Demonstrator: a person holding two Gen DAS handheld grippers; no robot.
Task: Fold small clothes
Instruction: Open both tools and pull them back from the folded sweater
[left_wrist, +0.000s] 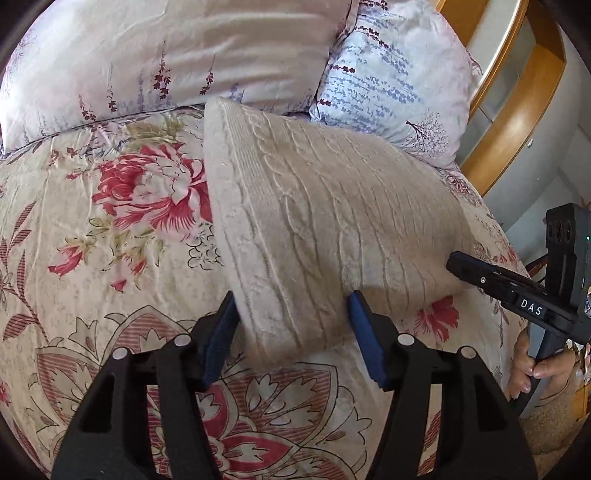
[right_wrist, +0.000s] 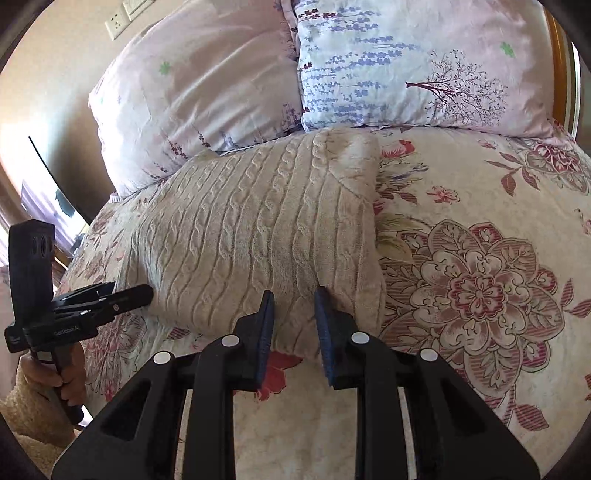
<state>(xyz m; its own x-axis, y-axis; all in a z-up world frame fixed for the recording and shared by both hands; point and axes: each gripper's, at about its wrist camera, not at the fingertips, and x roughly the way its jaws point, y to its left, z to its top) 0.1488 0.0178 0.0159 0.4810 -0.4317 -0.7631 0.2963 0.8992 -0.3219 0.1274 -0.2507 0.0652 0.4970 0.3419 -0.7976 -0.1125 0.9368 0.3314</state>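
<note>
A cream cable-knit sweater (left_wrist: 314, 221), already folded into a thick rectangular bundle, lies on a floral quilt (left_wrist: 92, 240) in beige, pink and red that covers a bed. Its near edge faces the person and its far edge reaches toward two pale lilac pillows (right_wrist: 406, 62) printed with lavender sprigs and small trees. The bundle's long axis appears to run side to side across the bed, with the knit cables crossing it from near edge to far edge. The left gripper (left_wrist: 293, 332), black with blue pads, sits at the bundle's near left corner; its jaws stand wide apart on either side of that corner, and they do not look closed on the knit. The right gripper (right_wrist: 293, 332), of the same build, meets the near edge toward the right end; its jaws are closer together with the edge of the fabric between them, but whether they actually pinch it cannot be told. Each gripper appears from the side at the margin of the other's view, held by a hand in a fuzzy cream sleeve. Both grippers are about equally near the sweater, one at each end of the near edge, so a further fold would probably carry that edge away toward the pillows. A curved wooden headboard (left_wrist: 517, 110) rises beyond the pillows.
</note>
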